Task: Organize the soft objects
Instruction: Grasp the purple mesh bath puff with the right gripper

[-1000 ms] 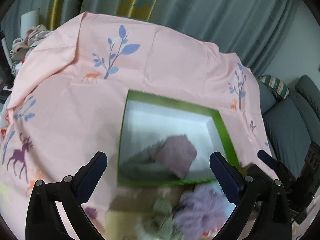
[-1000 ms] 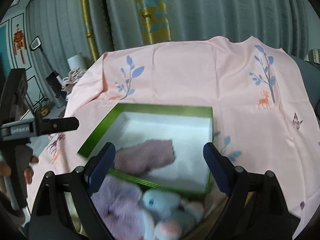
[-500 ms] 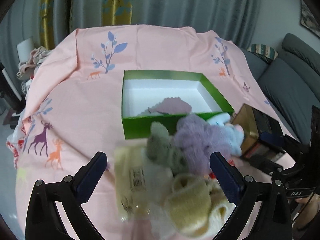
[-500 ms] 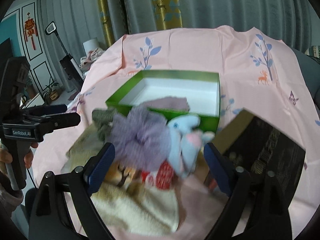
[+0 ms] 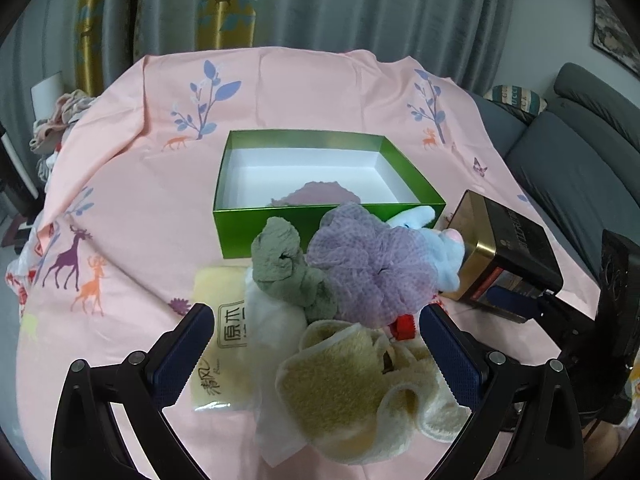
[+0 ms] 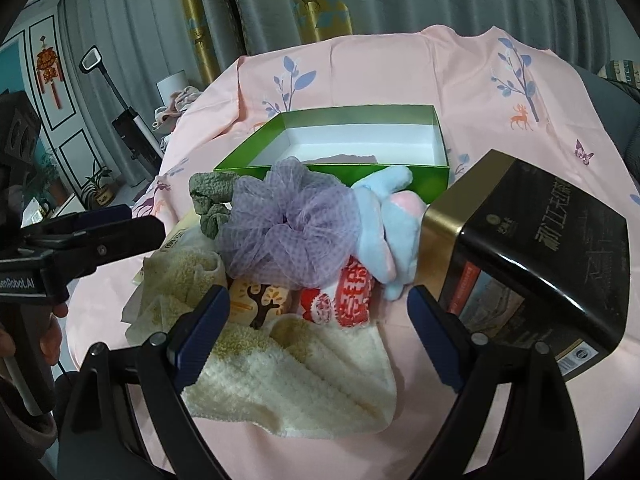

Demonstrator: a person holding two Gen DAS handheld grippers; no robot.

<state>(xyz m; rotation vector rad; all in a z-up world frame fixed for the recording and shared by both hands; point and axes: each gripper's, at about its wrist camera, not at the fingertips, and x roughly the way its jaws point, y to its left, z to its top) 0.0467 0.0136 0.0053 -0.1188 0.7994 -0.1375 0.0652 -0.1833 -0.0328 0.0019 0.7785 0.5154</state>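
A heap of soft things lies in front of the green box (image 5: 256, 236) (image 6: 436, 184): a purple mesh puff (image 5: 372, 264) (image 6: 292, 228), a grey-green cloth (image 5: 284, 260) (image 6: 208, 196), a blue and pink plush toy (image 5: 436, 248) (image 6: 384, 220), a cream towel (image 5: 348, 384) (image 6: 296, 384), a red and white cloth (image 6: 352, 300) and a packet of tissues (image 5: 220, 340). A mauve cloth (image 5: 316, 196) lies inside the box. My left gripper (image 5: 312, 352) hangs open over the cream towel. My right gripper (image 6: 320, 328) is open above the towel, holding nothing.
A black and gold tin (image 5: 508, 256) (image 6: 528, 248) stands right of the heap, close to my right gripper's right finger. A pink printed cloth (image 5: 140, 200) covers the table. A grey sofa (image 5: 580, 152) is at the right; curtains hang behind.
Both grippers have pulled back from the green box and sunk lower, so the heap of soft things in front of it now fills the near view. Both stay open.
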